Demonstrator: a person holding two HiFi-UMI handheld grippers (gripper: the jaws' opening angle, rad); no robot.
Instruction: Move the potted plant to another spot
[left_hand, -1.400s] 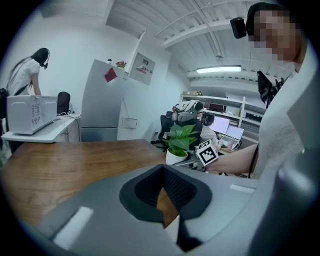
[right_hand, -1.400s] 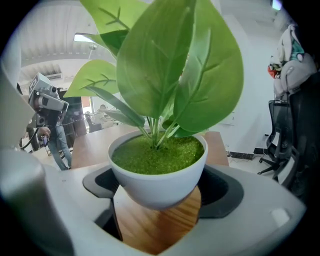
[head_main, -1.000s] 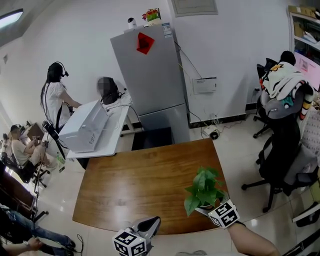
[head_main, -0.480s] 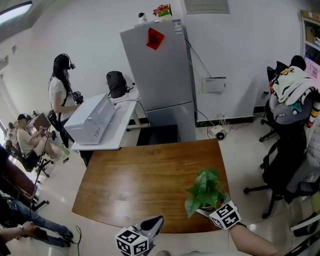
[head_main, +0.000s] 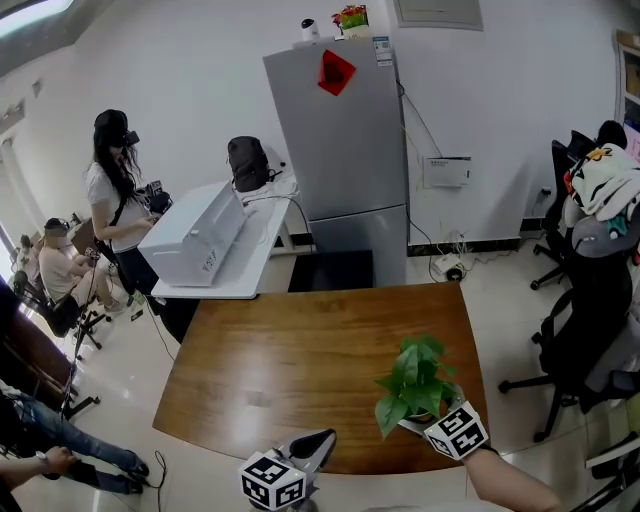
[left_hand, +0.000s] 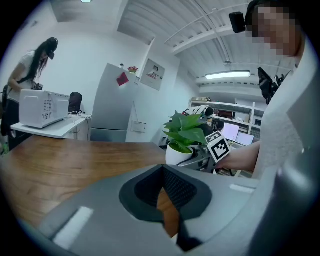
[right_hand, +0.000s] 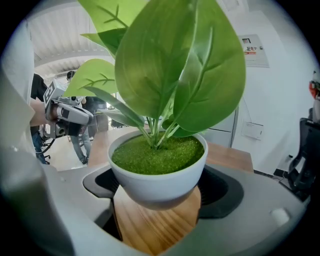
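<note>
A potted plant (head_main: 412, 380) with broad green leaves in a white pot (right_hand: 157, 180) is at the front right of the wooden table (head_main: 280, 360). My right gripper (head_main: 422, 416) is shut on the pot, one jaw on each side of the pot's belly, as the right gripper view (right_hand: 156, 194) shows. I cannot tell whether the pot's base touches the wood. My left gripper (head_main: 322, 440) hangs at the table's front edge, left of the plant. Its jaws are shut with nothing between them (left_hand: 161, 172). The left gripper view also shows the plant (left_hand: 187, 132).
A grey fridge (head_main: 345, 150) stands behind the table. A white desk (head_main: 235, 275) with a white box appliance (head_main: 200, 240) is at the back left, with a standing person (head_main: 115, 200) beside it. Office chairs (head_main: 590, 320) crowd the right side.
The head view has swung, so the room sits further right in the picture. My right gripper keeps its hold on the pot and has shifted slightly over the table. The left jaws stay shut.
</note>
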